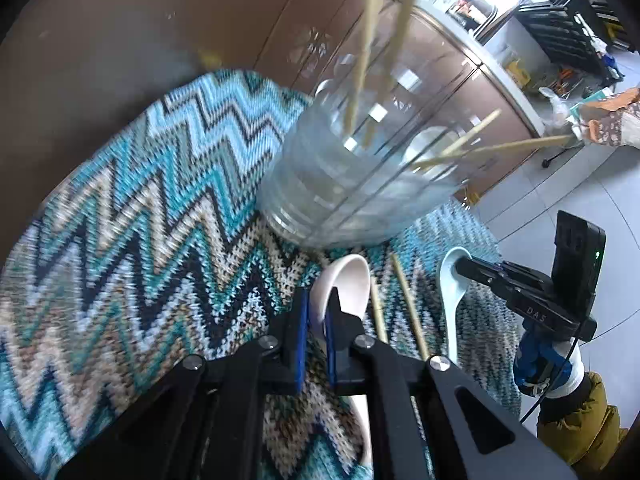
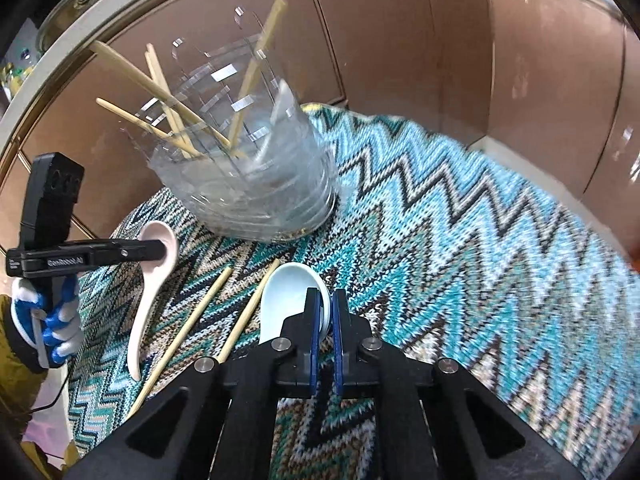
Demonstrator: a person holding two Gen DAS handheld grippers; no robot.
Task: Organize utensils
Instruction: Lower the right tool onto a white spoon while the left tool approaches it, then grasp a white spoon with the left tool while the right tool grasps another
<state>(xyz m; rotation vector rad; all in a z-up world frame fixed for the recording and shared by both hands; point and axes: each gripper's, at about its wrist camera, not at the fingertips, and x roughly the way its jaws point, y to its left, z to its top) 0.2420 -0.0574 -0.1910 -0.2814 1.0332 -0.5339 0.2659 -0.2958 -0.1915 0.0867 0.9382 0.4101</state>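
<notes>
A pinkish-white ceramic spoon (image 1: pixel 352 276) lies on the zigzag mat, and my left gripper (image 1: pixel 318 304) is shut on the rim of its bowl. To the right lies a pale blue spoon (image 2: pixel 286 292); my right gripper (image 2: pixel 326 302) is shut on the edge of its bowl. In the right wrist view the left gripper (image 2: pixel 158 250) pinches the pink spoon (image 2: pixel 150 292) from the side. Between the spoons lie two loose chopsticks (image 2: pixel 192 314) (image 2: pixel 248 312). Beyond them stands a clear ribbed holder (image 2: pixel 260 188) with several chopsticks and a white spoon in it.
The blue, black and beige knitted mat (image 2: pixel 460 240) covers the surface. Brown cabinet fronts (image 2: pixel 400 40) rise just behind the holder. A gloved hand (image 2: pixel 56 320) grips the left tool's handle. Tiled floor (image 1: pixel 560 208) drops away past the mat's right edge.
</notes>
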